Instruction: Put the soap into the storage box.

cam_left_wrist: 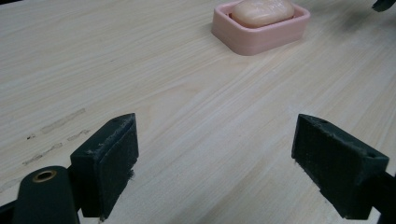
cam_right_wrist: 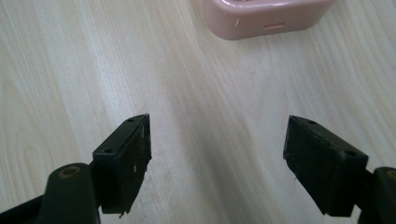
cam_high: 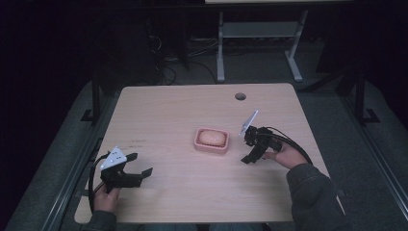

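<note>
Looking from the high view, the pale oval soap bar (cam_high: 211,137) lies in the pink rounded plastic dish (cam_high: 197,142) mid-desk, long axis left-right. Left gripper (cam_left_wrist: 215,154): jaws spread, empty. Right gripper (cam_right_wrist: 217,161): jaws spread near the dish; the slick soap may slip, or the dish skid.

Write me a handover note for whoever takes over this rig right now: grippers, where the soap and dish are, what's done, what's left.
Left gripper: open, holding nothing, near the table's front left corner, well away from the dish.
Right gripper: open, holding nothing, just right of the dish, jaws aimed at it but not touching.
Dish: pink, mid-table, flat.
Soap: lying inside the dish.
Done: nothing gripped yet; both things look untouched.
Left: likely close the right gripper on the dish or the soap; the left gripper is far off and would need to come in if the dish must be steadied.
</note>
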Tool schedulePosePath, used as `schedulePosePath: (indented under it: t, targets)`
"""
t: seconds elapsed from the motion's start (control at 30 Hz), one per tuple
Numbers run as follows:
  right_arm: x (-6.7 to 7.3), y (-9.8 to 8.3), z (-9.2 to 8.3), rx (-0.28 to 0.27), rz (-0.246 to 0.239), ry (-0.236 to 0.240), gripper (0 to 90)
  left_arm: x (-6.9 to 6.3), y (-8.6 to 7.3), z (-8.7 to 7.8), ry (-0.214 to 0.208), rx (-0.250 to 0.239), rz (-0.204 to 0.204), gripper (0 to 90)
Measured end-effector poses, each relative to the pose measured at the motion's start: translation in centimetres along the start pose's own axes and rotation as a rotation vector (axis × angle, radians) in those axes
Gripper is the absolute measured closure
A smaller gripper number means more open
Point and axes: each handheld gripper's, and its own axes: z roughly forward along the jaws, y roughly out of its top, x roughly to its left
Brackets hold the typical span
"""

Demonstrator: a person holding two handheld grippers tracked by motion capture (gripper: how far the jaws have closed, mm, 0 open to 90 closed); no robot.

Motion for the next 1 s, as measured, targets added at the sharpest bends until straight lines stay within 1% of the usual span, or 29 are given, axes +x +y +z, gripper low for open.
schedulePosePath:
  t: [0.03, 0.17, 0.2, 0.33, 0.47, 0.57, 0.63, 0.7, 0.8, 0.97, 1.0]
  targets:
    - [0.1, -0.2, 0.0, -0.002, 0.004, -0.001, 22.8, 0.0, 0.0, 0.0, 0.002, 0.008, -0.001, 14.2]
    - [0.2, -1.1, 0.1, -0.007, 0.012, -0.004, 22.9, 0.1, 0.0, 0.1, 0.012, 0.004, -0.01, 14.3]
    - [0.3, -1.3, 0.0, -0.01, 0.02, -0.001, 22.9, 0.1, 0.0, 0.1, 0.013, 0.004, -0.009, 14.3]
    - [0.3, -2.0, 0.0, -0.02, 0.025, -0.005, 23.1, 0.0, 0.0, 0.2, 0.009, 0.01, -0.017, 14.3]
    - [0.3, -2.5, -0.2, -0.026, 0.03, -0.01, 23.0, 0.0, 0.0, 0.1, 0.006, 0.017, -0.003, 14.3]
    - [0.4, -2.6, -0.3, -0.027, 0.035, -0.01, 23.1, 0.0, 0.0, 0.1, 0.007, 0.017, -0.004, 14.3]
    - [0.6, -2.9, -0.4, -0.039, 0.03, -0.015, 23.1, 0.0, 0.0, 0.1, 0.008, 0.01, -0.013, 14.3]
    - [0.6, -3.0, -0.5, -0.038, 0.034, -0.016, 23.1, 0.0, 0.0, 0.1, 0.007, 0.008, -0.013, 14.3]
    - [0.8, -3.6, -0.4, -0.044, 0.04, -0.018, 23.1, 0.0, 0.0, 0.1, 0.006, 0.014, -0.005, 14.3]
    - [1.0, -4.3, -0.4, -0.037, 0.052, -0.02, 23.1, 0.0, 0.0, 0.1, 0.007, 0.009, -0.004, 14.2]
    - [1.0, -4.4, -0.5, -0.042, 0.048, -0.021, 23.1, 0.0, 0.0, 0.1, 0.007, 0.01, -0.003, 14.3]
